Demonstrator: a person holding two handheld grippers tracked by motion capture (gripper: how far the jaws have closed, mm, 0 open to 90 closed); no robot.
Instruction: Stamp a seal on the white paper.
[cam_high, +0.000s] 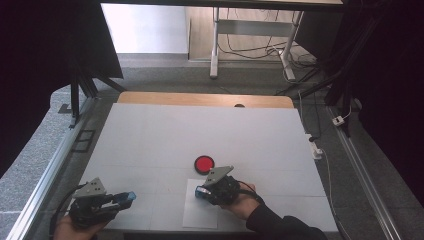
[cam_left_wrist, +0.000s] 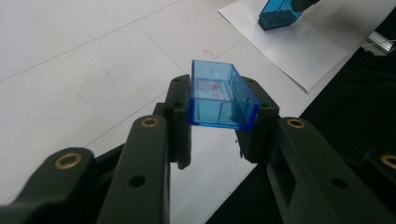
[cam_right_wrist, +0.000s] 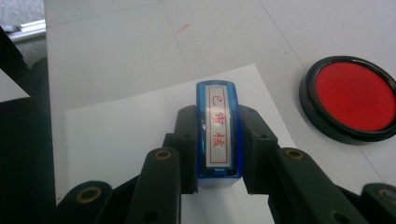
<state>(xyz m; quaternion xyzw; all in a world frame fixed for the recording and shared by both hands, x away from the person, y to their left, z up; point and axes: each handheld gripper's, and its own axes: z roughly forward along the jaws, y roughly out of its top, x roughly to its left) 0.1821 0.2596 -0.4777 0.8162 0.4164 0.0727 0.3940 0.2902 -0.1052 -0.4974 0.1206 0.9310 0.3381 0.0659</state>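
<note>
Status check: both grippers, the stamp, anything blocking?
Left gripper shut on blue cap. Right gripper shut on stamp, above white paper. Red ink pad open alongside, nothing in the way.

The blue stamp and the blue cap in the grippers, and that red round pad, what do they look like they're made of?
Blue stamp: likely glossy translucent plastic with a white printed label on top. Blue cap: clear tinted plastic; the table shows through its walls. Red round pad: matte red surface, probably inked felt or foam, in a shiny black rim, apparently plastic. Each gripper is shut on its piece.
</note>
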